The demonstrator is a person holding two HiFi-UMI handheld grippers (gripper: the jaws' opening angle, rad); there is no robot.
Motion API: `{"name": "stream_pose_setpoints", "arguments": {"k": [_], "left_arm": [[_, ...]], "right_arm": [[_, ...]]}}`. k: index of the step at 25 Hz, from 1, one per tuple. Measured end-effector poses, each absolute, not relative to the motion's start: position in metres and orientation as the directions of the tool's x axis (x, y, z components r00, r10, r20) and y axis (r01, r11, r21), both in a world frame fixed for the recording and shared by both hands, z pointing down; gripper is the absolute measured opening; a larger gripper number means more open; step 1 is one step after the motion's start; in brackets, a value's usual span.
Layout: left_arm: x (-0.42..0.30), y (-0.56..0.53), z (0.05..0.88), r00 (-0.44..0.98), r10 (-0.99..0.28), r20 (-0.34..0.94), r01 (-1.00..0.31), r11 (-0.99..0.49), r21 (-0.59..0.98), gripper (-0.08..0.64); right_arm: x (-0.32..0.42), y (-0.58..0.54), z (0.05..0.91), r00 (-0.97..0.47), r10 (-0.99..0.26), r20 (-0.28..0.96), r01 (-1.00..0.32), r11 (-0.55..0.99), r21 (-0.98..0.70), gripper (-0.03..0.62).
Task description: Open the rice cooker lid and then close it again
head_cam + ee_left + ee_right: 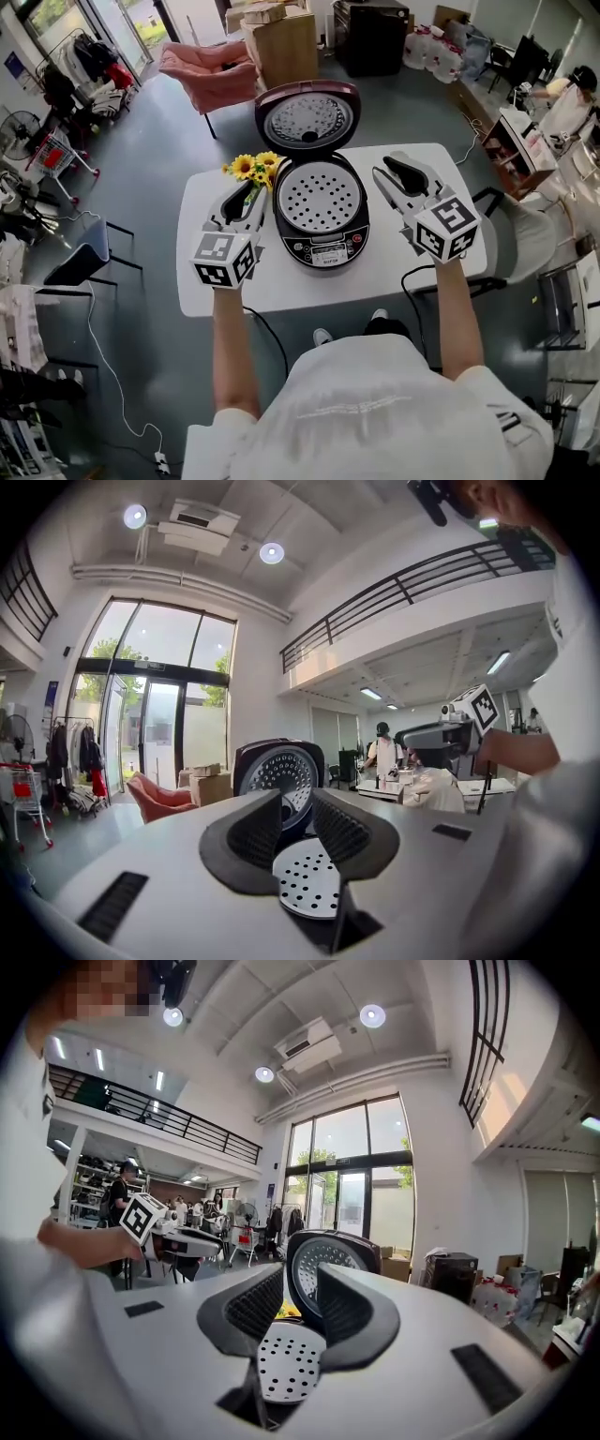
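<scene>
The dark red rice cooker with a black control panel sits in the middle of the white rounded table, its round lid already swung up and standing open at the back, the perforated metal steam tray exposed in the pot. The left gripper hovers just beside the cooker's left flank, next to a bunch of yellow flowers. The right gripper hangs off the right flank. Each has its ribbed black pads a narrow gap apart and grips nothing; only the distant lid shows through the gap. Opening looks done, so closing is the step in hand. To do it well, one gripper should probably reach up and over to the lid's top edge and press it forward and down along the hinge's arc — a push, not a pinch — finishing with firm pressure near the front latch. The other could brace the body so that the cooker does not slide, and the left one should stay clear of the flowers.
</scene>
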State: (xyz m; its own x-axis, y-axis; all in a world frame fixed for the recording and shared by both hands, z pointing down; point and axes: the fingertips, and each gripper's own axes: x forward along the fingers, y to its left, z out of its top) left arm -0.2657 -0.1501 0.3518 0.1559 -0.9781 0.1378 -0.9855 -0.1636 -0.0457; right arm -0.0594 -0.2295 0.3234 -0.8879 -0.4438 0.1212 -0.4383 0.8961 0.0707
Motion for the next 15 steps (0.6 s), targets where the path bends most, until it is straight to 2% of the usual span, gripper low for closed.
{"name": "stream_pose_setpoints", "arguments": {"k": [6, 15], "left_arm": [[-0.270, -0.157, 0.369, 0.183, -0.969, 0.164, -0.983, -0.185, 0.006, 0.115], [-0.269, -0.190, 0.373, 0.186, -0.964, 0.190, -0.982, -0.187, 0.014, 0.112]], "right_arm": [[-0.052, -0.234, 0.342, -0.856, -0.485, 0.180, -0.484, 0.874, 0.052, 0.120], [-0.053, -0.270, 0.337, -0.854, -0.493, 0.164, -0.493, 0.869, 0.046, 0.120]]}}
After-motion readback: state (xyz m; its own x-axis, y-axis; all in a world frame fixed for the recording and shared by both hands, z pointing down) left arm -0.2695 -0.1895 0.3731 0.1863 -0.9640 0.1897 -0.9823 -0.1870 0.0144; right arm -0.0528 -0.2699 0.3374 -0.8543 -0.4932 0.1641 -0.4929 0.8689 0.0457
